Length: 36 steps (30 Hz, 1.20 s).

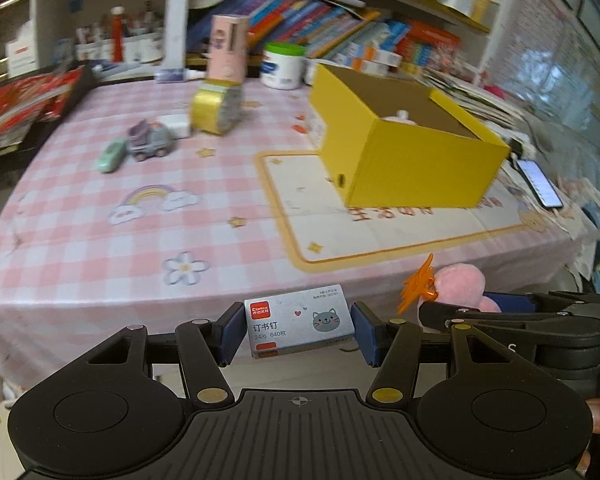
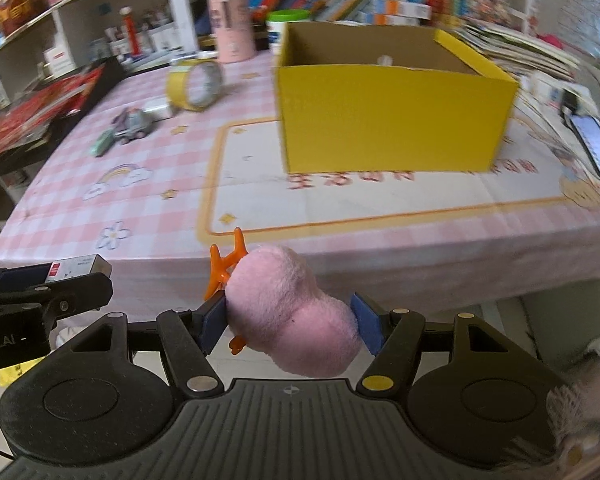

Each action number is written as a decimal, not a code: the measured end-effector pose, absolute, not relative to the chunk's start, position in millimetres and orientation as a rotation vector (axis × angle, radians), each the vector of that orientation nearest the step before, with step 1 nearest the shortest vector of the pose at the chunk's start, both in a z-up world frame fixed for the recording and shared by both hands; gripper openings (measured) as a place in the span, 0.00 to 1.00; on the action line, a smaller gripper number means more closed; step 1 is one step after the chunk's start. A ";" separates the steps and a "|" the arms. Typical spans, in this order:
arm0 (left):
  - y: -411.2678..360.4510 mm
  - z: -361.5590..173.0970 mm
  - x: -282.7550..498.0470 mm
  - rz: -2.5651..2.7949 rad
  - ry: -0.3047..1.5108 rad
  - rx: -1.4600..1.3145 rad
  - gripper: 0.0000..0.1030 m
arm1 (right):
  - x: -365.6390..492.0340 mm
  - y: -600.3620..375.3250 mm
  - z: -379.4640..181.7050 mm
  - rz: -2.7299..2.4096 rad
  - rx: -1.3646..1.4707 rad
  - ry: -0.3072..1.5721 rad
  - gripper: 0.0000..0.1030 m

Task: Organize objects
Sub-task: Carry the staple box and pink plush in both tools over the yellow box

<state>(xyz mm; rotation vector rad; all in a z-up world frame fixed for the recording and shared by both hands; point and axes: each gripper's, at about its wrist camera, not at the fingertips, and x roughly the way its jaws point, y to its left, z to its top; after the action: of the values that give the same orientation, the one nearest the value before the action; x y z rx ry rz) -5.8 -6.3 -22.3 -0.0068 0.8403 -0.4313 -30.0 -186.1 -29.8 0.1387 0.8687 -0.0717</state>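
My left gripper (image 1: 298, 330) is shut on a small grey staple box (image 1: 299, 326) with a cat picture, held just off the table's near edge. My right gripper (image 2: 290, 322) is shut on a pink plush toy (image 2: 296, 316) with orange feet, also in front of the table edge. The plush shows in the left wrist view (image 1: 460, 284), and the staple box shows in the right wrist view (image 2: 74, 268). An open yellow cardboard box (image 1: 400, 148) (image 2: 392, 120) stands on the table's right half, with something pale inside.
On the pink checked tablecloth (image 1: 100, 240) lie a grey toy car (image 1: 150, 142), a green toy car (image 1: 110, 156), a yellow tape roll (image 1: 214, 110), a pink cylinder (image 1: 228, 46) and a white jar (image 1: 283, 66). A phone (image 1: 538, 182) lies at the right. Bookshelves stand behind.
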 end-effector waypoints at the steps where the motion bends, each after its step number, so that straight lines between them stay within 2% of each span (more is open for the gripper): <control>1: -10.6 -22.5 -4.6 -0.441 0.842 -0.003 0.54 | -31.5 -190.6 -29.9 -0.083 0.143 0.869 0.62; 25: -94.7 -19.5 24.8 -0.567 0.836 0.058 0.54 | -22.4 -274.3 -26.9 -0.209 0.203 0.877 0.62; 30: -107.4 -6.6 31.4 -0.572 0.763 0.075 0.54 | -12.9 -285.9 -17.5 -0.217 0.199 0.836 0.62; 36: -124.5 19.1 45.0 -0.580 0.631 0.082 0.54 | 1.1 -305.9 13.3 -0.231 0.169 0.686 0.62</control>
<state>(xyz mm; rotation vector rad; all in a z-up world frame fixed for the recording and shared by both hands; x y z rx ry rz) 45.0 -124.5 19.1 0.0823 0.6313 -0.5804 1.1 -305.9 13.3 0.1691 0.6865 -0.2307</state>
